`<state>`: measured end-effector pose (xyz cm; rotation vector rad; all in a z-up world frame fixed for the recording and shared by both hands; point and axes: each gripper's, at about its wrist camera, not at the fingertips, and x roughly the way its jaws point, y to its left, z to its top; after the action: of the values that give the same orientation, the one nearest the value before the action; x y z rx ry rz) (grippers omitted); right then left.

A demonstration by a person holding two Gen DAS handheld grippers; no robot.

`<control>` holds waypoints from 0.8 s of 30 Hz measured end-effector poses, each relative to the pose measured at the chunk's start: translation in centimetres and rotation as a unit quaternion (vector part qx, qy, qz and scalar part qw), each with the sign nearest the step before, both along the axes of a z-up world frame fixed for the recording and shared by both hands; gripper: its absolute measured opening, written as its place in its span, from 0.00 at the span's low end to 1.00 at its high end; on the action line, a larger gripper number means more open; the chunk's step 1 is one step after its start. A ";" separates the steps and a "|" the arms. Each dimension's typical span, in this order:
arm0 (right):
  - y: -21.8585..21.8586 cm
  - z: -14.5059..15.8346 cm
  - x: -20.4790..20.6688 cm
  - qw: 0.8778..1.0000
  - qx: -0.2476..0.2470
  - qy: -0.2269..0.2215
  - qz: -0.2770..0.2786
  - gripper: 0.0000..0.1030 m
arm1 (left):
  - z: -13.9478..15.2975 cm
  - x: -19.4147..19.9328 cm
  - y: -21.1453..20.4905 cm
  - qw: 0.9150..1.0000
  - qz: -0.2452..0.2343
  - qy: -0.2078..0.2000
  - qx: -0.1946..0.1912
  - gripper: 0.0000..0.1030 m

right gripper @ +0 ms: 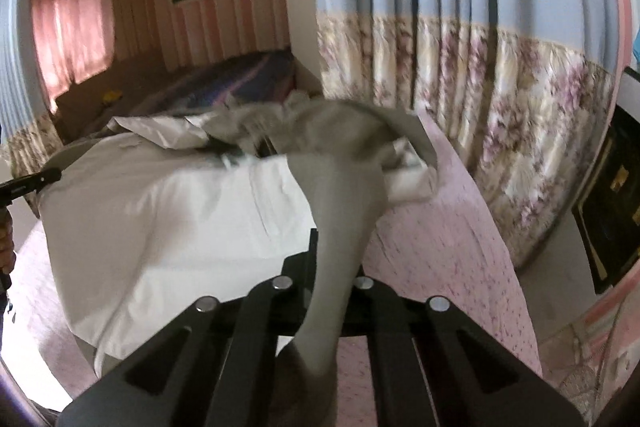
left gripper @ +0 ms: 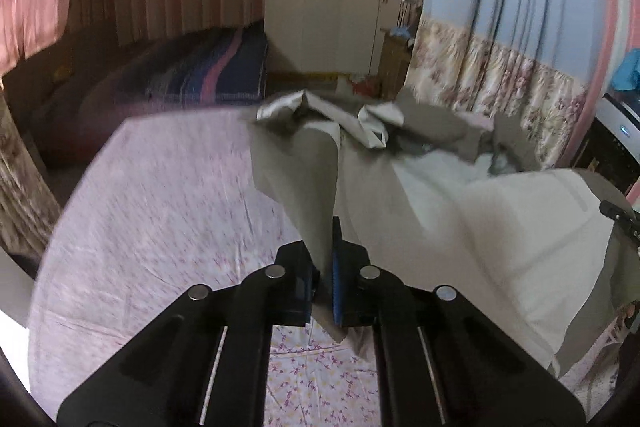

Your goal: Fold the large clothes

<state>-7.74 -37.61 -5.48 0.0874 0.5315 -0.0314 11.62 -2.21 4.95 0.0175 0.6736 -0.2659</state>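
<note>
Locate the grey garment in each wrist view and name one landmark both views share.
Left wrist: the grey garment fills the centre and right, a taut corner running down into the left gripper.
Right wrist: it spreads across the left and centre, a strip dropping into the right gripper.
Shared landmark: the floral curtain behind the bed.

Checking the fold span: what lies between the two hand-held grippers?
The grey garment, clamped by both, spans it over the floral sheet. The right wrist view shows the left hand-held gripper at its far edge; right hand-held gripper.
</note>
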 end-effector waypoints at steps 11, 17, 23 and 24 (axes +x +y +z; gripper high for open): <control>-0.8 3.6 -0.5 0.999 0.038 -0.022 0.012 0.02 | 8.5 -1.4 0.3 0.996 -0.026 -0.035 0.081 0.06; -1.0 -3.0 0.2 0.996 -0.016 0.082 -0.030 0.39 | 2.2 0.4 1.9 0.994 0.012 0.026 0.107 0.67; -2.6 -7.0 -3.4 0.994 -0.021 0.098 -0.050 0.76 | -4.3 -4.3 5.1 0.996 0.031 0.048 0.076 0.95; -3.0 -7.4 -4.1 0.994 -0.009 0.098 -0.051 0.76 | -5.0 -5.3 5.8 0.996 0.032 0.054 0.068 0.95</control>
<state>-11.85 -40.60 -12.91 0.0948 0.7228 -0.1459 6.33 3.56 -0.03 0.1119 0.7971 -0.1594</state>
